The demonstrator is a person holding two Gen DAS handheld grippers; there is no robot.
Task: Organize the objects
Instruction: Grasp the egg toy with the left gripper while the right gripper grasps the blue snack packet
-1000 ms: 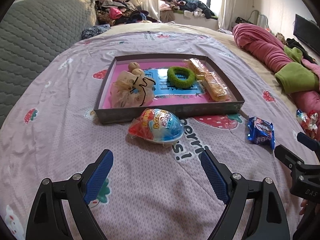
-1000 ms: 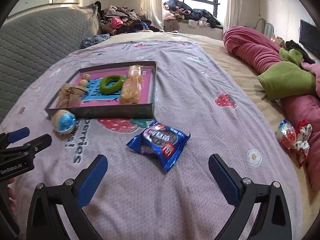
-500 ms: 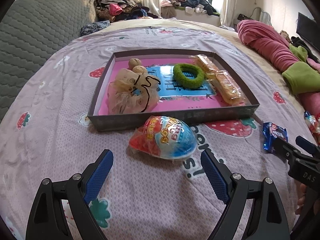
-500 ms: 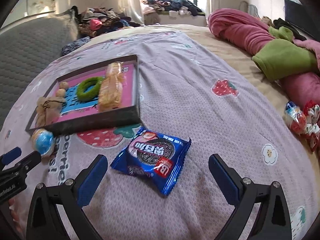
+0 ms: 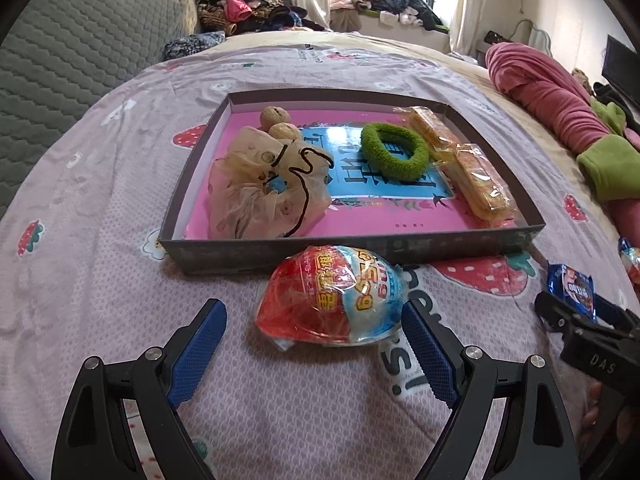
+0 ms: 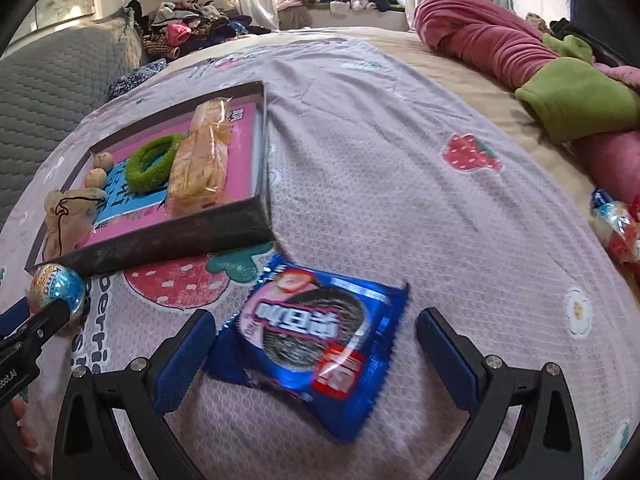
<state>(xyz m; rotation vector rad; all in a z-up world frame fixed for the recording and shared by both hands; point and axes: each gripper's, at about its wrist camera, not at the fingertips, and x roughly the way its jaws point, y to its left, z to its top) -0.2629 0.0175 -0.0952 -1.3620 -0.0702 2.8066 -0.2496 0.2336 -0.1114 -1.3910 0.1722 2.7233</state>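
In the left wrist view the left gripper (image 5: 314, 316) stands spread at the lower centre, the wrapped egg toy (image 5: 332, 294) lying on the bed (image 5: 80, 240) between its blue fingertips, just below the tray (image 5: 360, 246). In the right wrist view the right gripper (image 6: 316, 330) is likewise spread, with the blue cookie packet (image 6: 312, 344) lying between its fingertips at lower centre, unpinched.

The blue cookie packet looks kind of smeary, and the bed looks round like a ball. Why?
In the right wrist view the blue cookie packet is softened by motion blur, its print smeared. In both views the fisheye lens bulges the bedspread and darkens the corners. In the left wrist view the egg-shaped snack stays sharp, with glare on its wrapper.
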